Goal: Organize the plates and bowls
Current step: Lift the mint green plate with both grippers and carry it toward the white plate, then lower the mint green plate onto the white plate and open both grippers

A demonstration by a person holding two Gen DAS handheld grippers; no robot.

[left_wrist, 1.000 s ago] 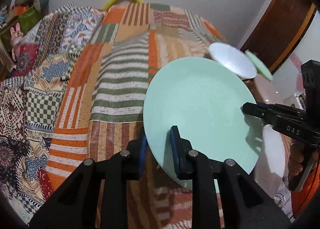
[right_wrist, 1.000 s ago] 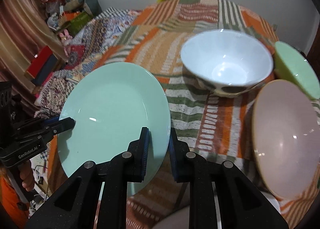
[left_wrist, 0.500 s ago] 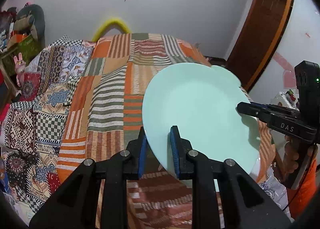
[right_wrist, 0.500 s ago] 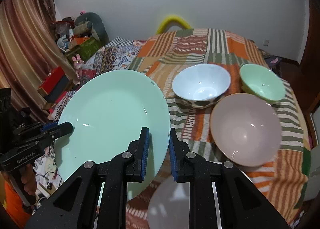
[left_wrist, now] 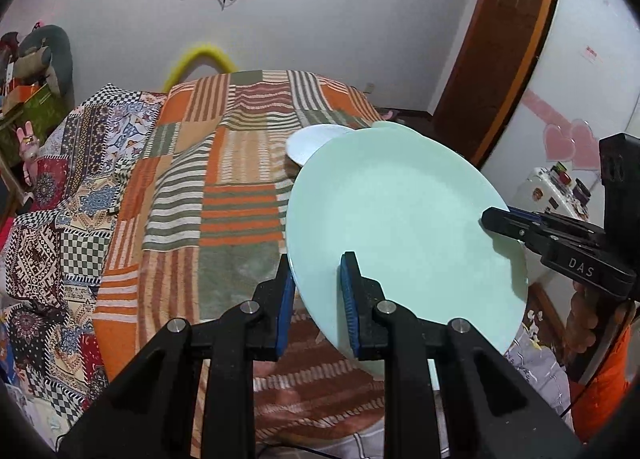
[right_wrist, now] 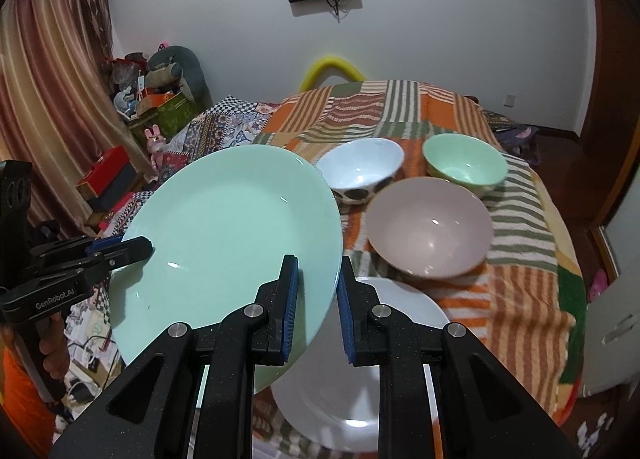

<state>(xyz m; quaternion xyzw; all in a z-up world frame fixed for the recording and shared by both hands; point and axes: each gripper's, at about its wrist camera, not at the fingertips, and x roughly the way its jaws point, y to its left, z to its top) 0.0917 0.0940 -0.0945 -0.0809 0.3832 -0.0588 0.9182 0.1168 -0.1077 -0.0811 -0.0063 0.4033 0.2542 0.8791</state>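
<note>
A mint green plate [left_wrist: 400,227] [right_wrist: 232,251] hangs tilted above the patchwork-covered surface, held at two opposite edges. My left gripper [left_wrist: 316,291] is shut on its near rim; it shows in the right wrist view as the black tool [right_wrist: 146,247] on the plate's left edge. My right gripper [right_wrist: 318,299] is shut on the other rim and reaches in from the right [left_wrist: 490,217] in the left wrist view. Beyond the plate stand a white bowl [right_wrist: 362,169], a green bowl [right_wrist: 464,163] and a pinkish bowl [right_wrist: 428,227]. A white plate [right_wrist: 360,379] lies below my right gripper.
The patchwork blanket [left_wrist: 224,187] covers the whole surface, sloping off at its edges. Boxes and soft toys [right_wrist: 160,99] pile up by the curtain at the left. A wooden door frame [left_wrist: 492,59] and a white cabinet [left_wrist: 580,79] stand at the right.
Both grippers rose and drew back with the green plate between them. The bowls now look smaller and farther, more wall shows, and the white plate has come into view.
</note>
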